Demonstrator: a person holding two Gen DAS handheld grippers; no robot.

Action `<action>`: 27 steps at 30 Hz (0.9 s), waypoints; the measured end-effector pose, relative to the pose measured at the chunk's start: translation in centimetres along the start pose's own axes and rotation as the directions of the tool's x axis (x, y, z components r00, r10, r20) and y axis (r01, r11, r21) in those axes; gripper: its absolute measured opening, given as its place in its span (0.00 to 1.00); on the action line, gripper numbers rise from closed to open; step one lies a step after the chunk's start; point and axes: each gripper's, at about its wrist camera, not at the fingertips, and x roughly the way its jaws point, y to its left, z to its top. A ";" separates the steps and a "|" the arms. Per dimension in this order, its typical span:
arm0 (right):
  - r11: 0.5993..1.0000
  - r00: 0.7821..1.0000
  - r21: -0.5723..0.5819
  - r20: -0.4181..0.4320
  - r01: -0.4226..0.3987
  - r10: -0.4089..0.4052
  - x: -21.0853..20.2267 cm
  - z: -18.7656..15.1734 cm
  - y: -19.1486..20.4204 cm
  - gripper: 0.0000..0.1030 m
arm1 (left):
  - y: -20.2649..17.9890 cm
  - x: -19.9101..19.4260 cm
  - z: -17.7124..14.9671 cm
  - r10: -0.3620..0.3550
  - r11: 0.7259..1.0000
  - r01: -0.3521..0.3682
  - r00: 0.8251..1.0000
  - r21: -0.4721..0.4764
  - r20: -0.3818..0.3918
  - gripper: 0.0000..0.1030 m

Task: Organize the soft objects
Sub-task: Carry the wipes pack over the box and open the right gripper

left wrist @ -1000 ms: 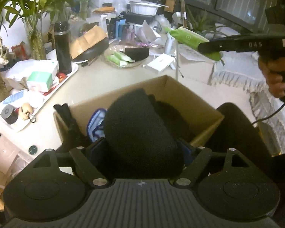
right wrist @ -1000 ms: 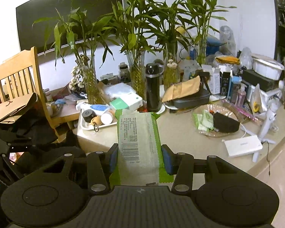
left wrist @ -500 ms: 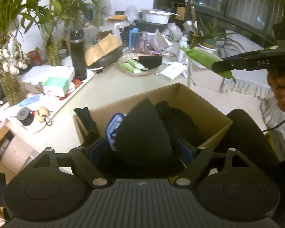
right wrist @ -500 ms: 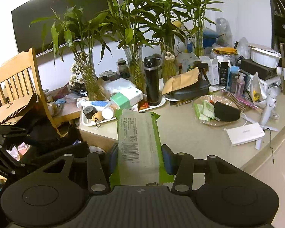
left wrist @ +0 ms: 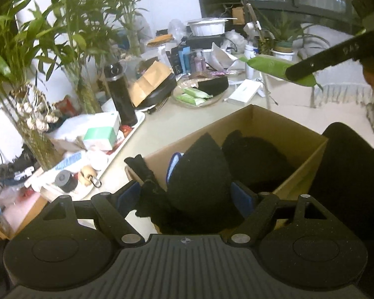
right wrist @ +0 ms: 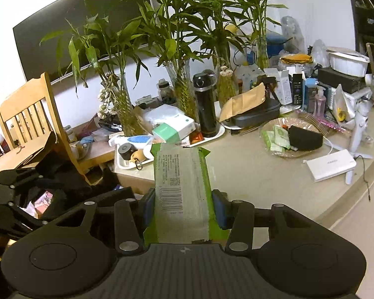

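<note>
My left gripper (left wrist: pixel 185 196) is shut on a black soft cloth item (left wrist: pixel 199 174) and holds it over the near end of an open cardboard box (left wrist: pixel 261 119). More black soft items (left wrist: pixel 256 159) lie inside the box. A black glove (left wrist: pixel 143 172) hangs over the box's left rim. My right gripper (right wrist: pixel 182 204) is shut on a green and white soft pack (right wrist: pixel 182 182), held above the table edge. That pack also shows in the left wrist view (left wrist: pixel 269 68), up right of the box.
The beige table (right wrist: pixel 249 174) holds a glass dish (right wrist: pixel 294 139) with green packs and a black pouch, a white power bank (right wrist: pixel 331 165), a black flask (right wrist: pixel 205 104), a white tray (right wrist: pixel 134 157), and vases of bamboo. A wooden chair (right wrist: pixel 30 117) stands left.
My left gripper has pulled back and lowered the black cloth item toward the box's near end. My right gripper with the green pack has moved a little forward over the table.
</note>
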 end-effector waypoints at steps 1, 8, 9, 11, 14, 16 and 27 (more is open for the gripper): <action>1.000 1.000 0.001 0.000 -0.003 0.003 0.1 0.0 0.1 0.48 | 0.0 0.3 0.0 -0.004 1.000 0.004 1.000 -0.003 -0.002 0.78; 0.999 1.000 0.045 0.014 -0.019 0.018 0.0 0.0 0.3 0.49 | 0.3 -1.1 0.3 -0.082 0.992 0.082 0.997 -0.098 0.008 0.77; 0.998 1.000 0.055 0.018 -0.023 0.022 0.0 0.0 0.4 0.49 | 0.4 -1.5 0.3 -0.092 0.989 0.093 0.996 -0.112 0.015 0.77; 0.997 0.999 0.074 0.023 -0.028 0.026 0.1 0.0 0.5 0.49 | 0.7 -2.2 0.1 -0.110 0.983 0.112 0.994 -0.142 0.025 0.77; 0.992 0.999 0.119 -0.009 -0.039 0.040 1.0 -0.6 0.7 0.72 | 1.0 -2.8 0.0 -0.120 0.976 0.122 0.993 -0.182 0.018 0.77; 0.994 0.997 0.106 -0.066 -0.038 0.045 1.9 -1.3 1.0 0.89 | 1.1 -2.8 0.0 -0.110 0.973 0.107 0.994 -0.206 -0.003 0.77; 0.998 0.985 0.008 -0.165 0.061 -0.059 2.0 -3.1 3.7 1.00 | 1.7 -2.4 0.3 -0.055 0.937 0.017 0.994 -0.350 -0.098 0.78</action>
